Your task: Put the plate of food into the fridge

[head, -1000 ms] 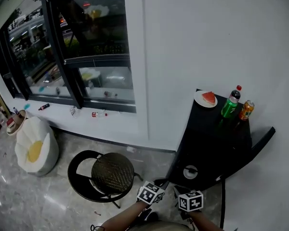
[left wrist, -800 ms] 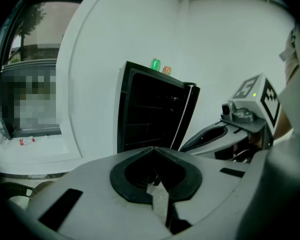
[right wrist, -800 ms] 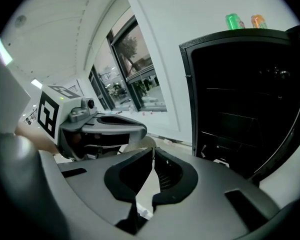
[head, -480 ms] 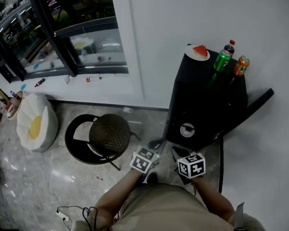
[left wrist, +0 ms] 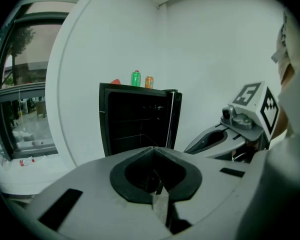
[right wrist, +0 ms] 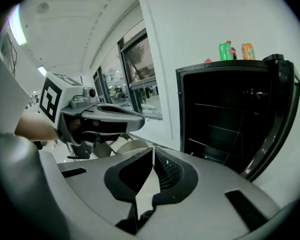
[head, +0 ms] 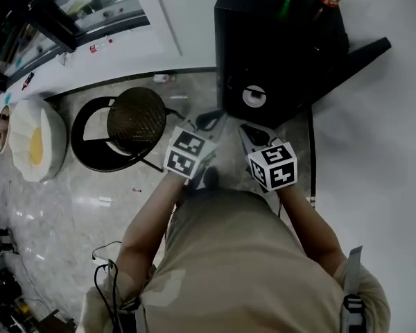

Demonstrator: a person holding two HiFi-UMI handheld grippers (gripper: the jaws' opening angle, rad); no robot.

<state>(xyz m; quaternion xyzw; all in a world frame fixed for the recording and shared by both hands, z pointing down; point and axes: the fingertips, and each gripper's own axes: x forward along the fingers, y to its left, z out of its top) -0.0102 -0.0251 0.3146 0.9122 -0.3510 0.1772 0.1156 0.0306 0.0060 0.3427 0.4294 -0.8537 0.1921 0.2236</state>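
The black fridge (head: 277, 47) stands against the white wall with its door (head: 353, 54) swung open to the right, and its dark shelves (left wrist: 137, 126) hold nothing I can see. On its top, a red slice of food (left wrist: 116, 82) on the plate shows beside a green can (left wrist: 135, 78) and an orange can (left wrist: 149, 82). My left gripper (head: 213, 120) and right gripper (head: 249, 132) hang side by side in front of the fridge, short of it. Both are shut with nothing between the jaws.
A round black stool (head: 135, 120) stands left of the fridge. Further left lies a white egg-shaped cushion (head: 31, 141). A window sill (head: 76, 40) runs along the far left wall. A cable (head: 104, 269) trails on the marble floor behind the person.
The head view has tipped down, so the fridge now sits at the top edge and the plate has slid almost out of view. Both grippers have risen toward the fridge, still shut.
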